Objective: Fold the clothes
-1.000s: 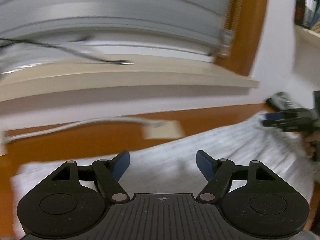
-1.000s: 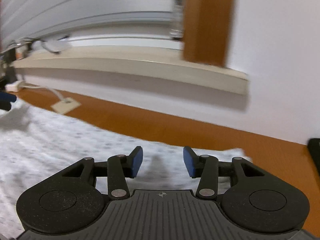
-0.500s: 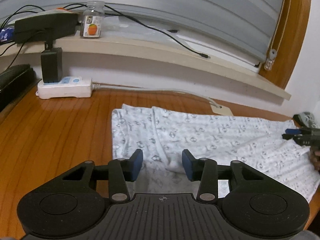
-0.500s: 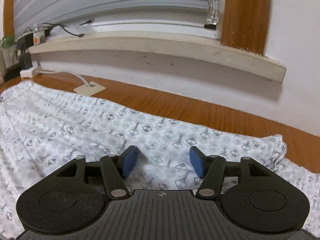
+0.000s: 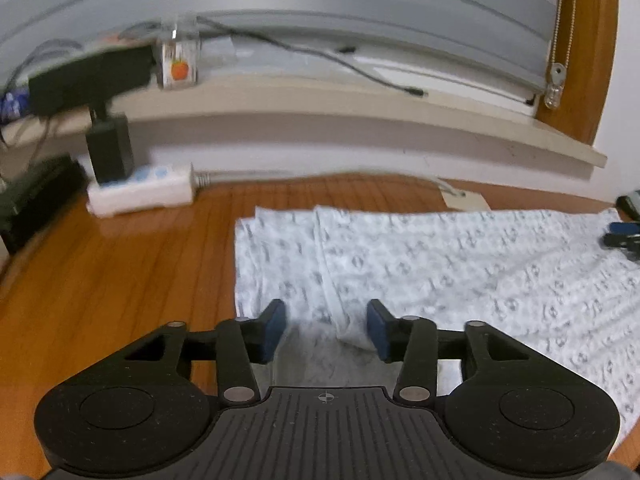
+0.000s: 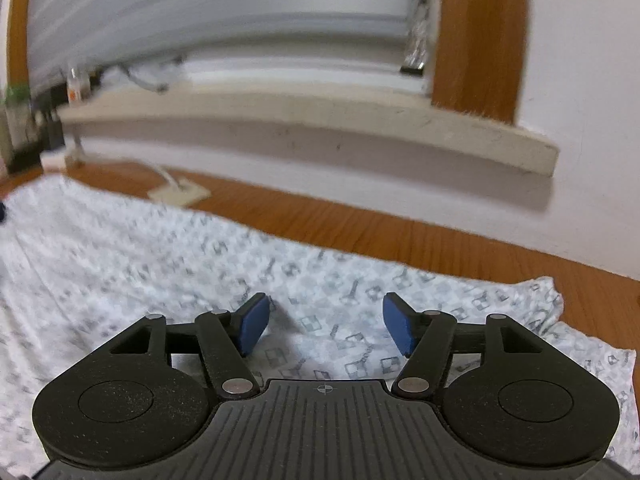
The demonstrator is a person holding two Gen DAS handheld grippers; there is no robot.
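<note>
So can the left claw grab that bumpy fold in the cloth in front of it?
Probably yes. The left claw is open, and the raised fold of the patterned cloth sits right between its fingers, with nothing in the way.

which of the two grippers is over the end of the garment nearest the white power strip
The left gripper: its view shows the patterned garment ending just short of the white power strip. The right gripper is over the opposite end, near the bare wall.
</note>
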